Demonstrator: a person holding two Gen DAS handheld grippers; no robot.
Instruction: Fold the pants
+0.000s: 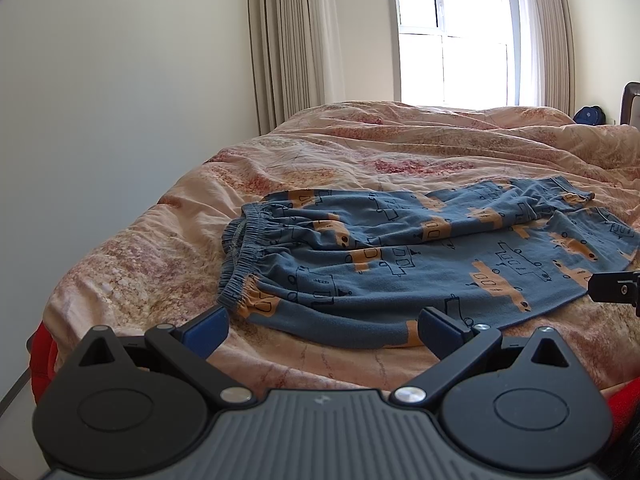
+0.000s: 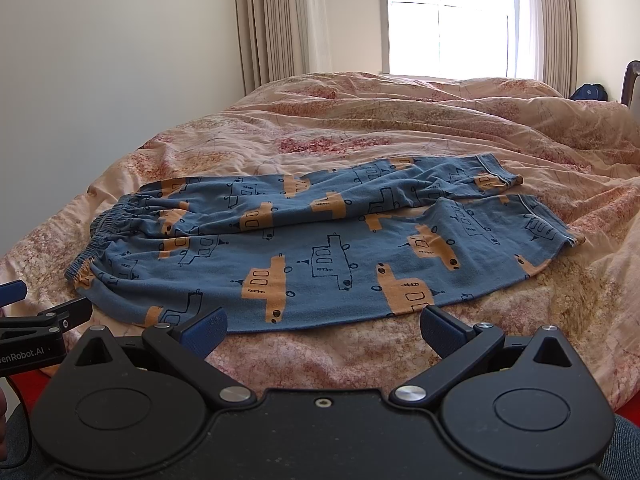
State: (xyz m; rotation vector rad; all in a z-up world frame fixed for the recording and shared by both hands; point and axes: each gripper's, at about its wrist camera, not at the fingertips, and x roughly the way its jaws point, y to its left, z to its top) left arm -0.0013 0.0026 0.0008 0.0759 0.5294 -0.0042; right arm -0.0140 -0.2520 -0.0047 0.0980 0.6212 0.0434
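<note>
Blue pants (image 1: 400, 256) with orange and outlined vehicle prints lie flat on the bed, also in the right wrist view (image 2: 320, 256). The elastic waistband (image 1: 240, 248) is at the left, the leg cuffs (image 2: 540, 216) at the right, the two legs side by side. My left gripper (image 1: 324, 334) is open and empty, just short of the near edge by the waistband. My right gripper (image 2: 324, 334) is open and empty, just short of the near leg's edge. Part of the right gripper shows at the left view's right edge (image 1: 612, 286).
The pants lie on a rumpled pink floral duvet (image 1: 400, 148) that covers the bed. A wall is on the left, curtains (image 1: 288, 40) and a bright window (image 1: 452, 40) behind. A blue bag (image 1: 588, 115) and a dark headboard (image 1: 632, 104) are at far right.
</note>
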